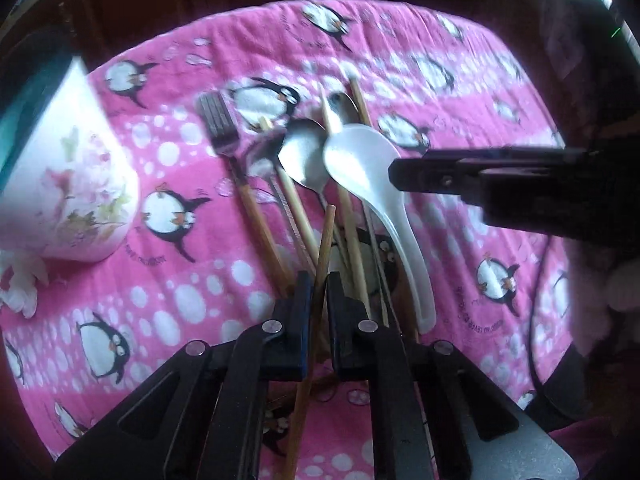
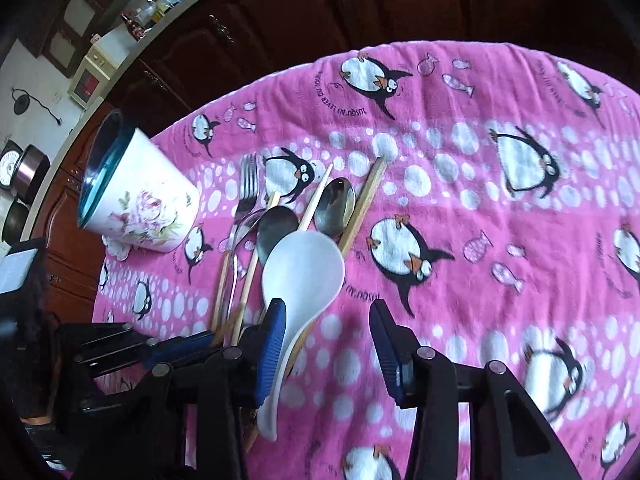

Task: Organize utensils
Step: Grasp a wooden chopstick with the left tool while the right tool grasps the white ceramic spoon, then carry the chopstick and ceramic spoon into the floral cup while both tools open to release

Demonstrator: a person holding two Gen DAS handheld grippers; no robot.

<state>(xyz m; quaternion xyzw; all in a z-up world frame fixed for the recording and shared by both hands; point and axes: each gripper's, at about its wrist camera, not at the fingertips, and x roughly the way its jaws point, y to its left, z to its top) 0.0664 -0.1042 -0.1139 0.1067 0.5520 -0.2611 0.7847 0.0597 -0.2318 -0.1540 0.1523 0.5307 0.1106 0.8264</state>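
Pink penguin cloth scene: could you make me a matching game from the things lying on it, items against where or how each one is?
Items:
1. white ceramic soup spoon
2. wooden chopstick
3. floral white cup
4. metal fork

States:
A. clamped in the left gripper
B. standing at the cloth's edge
C. handle between the right gripper's open jaws
D. lying nearest the cup

Pairs: 1-C, 2-A, 3-B, 4-D

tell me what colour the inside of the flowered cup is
Teal blue inside and at the rim of the cup, white with pink flowers outside; the right wrist view shows it best.
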